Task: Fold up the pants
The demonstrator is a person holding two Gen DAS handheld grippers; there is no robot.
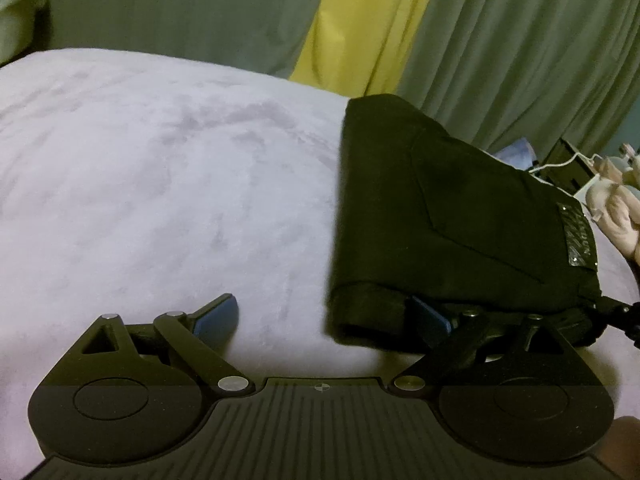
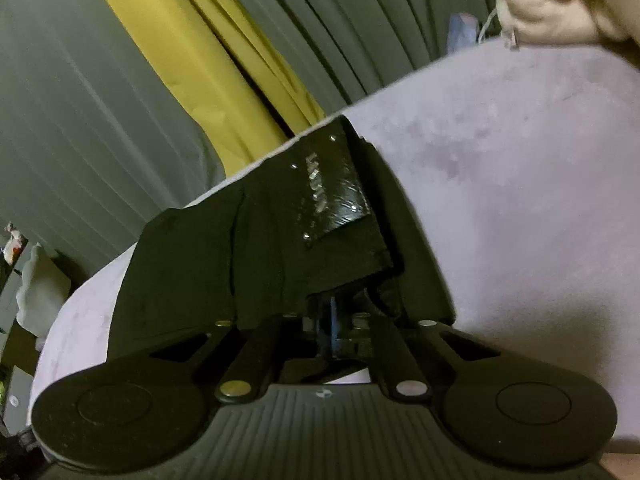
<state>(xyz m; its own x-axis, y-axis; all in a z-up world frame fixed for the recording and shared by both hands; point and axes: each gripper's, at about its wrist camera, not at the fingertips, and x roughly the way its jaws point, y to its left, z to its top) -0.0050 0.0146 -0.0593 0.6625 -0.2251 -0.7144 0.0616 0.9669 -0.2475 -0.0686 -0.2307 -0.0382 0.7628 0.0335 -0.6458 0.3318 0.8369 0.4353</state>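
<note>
A: Where are the pants (image 1: 432, 216) rn?

B: Folded into a thick black bundle on the lavender bed (image 1: 160, 184), toward the right side in the left wrist view, leather waistband patch (image 1: 579, 236) facing up at the right end. Green and yellow curtains (image 1: 360, 20) hang past the far edge.

A: Grippers?

B: Left gripper (image 1: 328, 316) is spread wide. 1 blue pad sits on bare bed; the other is tucked against the bundle's near lower edge, prob under the top layers. It's not pinching anything. Right gripper (image 2: 333, 322) is pressed nearly together w/ the blue pads just visible between dark cloth, so I read it as pinching the pants at the waistband end, right below the patch.

A: What could go wrong?

B: Imo the main risk is the stack sliding apart. It's several layers thick, held at only 1 end; if the right gripper pulls or lifts, lower layers could drag on the plush cover and splay. Also the left pad wedged at the edge could hook a layer and flip it open when it backs out.

A: Anything you can't see?

B: Yeah. The gripper body blocks the near edge, so no idea how many layers are actually caught. Legs and hems are buried inside. Far right clutter is blurry: pale pinkish soft things (image 1: 616, 208), a white cable (image 1: 560, 162). Patch lettering isn't legible.
</note>
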